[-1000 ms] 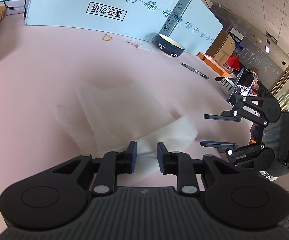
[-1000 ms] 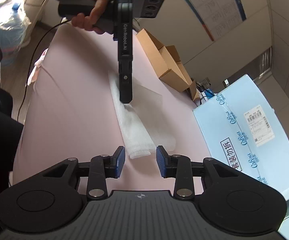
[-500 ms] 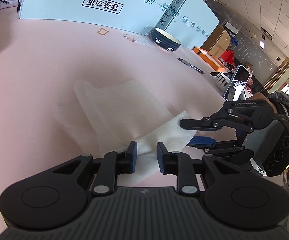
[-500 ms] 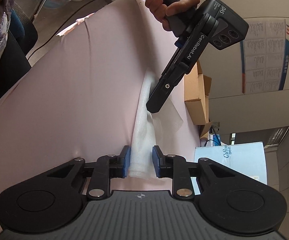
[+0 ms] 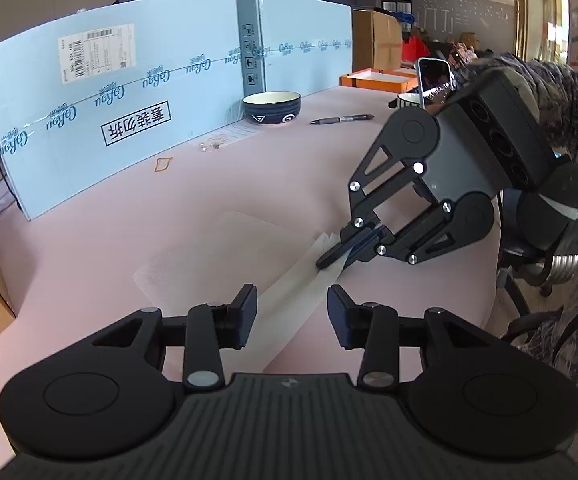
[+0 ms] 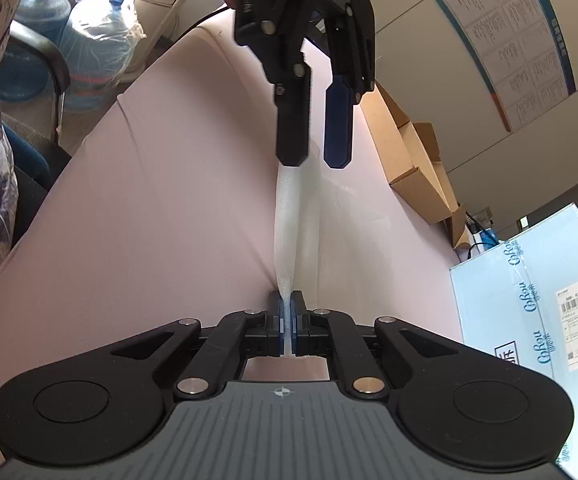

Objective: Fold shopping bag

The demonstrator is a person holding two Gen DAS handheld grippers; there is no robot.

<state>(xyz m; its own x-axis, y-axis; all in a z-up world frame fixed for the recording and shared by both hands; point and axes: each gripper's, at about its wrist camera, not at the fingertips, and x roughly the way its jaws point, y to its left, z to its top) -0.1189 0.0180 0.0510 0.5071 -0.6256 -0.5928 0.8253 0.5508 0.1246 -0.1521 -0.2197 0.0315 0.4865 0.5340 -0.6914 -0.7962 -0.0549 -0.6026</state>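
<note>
The white translucent shopping bag [image 5: 225, 248] lies on the pink table [image 5: 89, 216], one edge raised into a narrow strip [image 6: 289, 224] stretched between both grippers. My right gripper [image 6: 287, 304] is shut on the strip's near end, which shows squeezed between its blue pads. In the left wrist view the right gripper [image 5: 331, 258] pinches that end just above the table. My left gripper [image 5: 292, 296] has its jaws opening; the strip runs between them without being pressed. From the right wrist view the left gripper [image 6: 315, 162] hangs over the strip's far end, fingers apart.
A long light-blue carton [image 5: 129, 120] stands along the far side. A dark bowl [image 5: 271, 108], a pen [image 5: 341, 119], a rubber band [image 5: 162, 164], an orange tray [image 5: 377, 78] and a propped phone [image 5: 433, 80] lie beyond. Cardboard boxes [image 6: 417, 168] sit at the table's edge.
The right gripper shut on the bag's end and lifted it into a taut strip. The left gripper rolled, rose a little, and its jaws spread apart off the bag.
</note>
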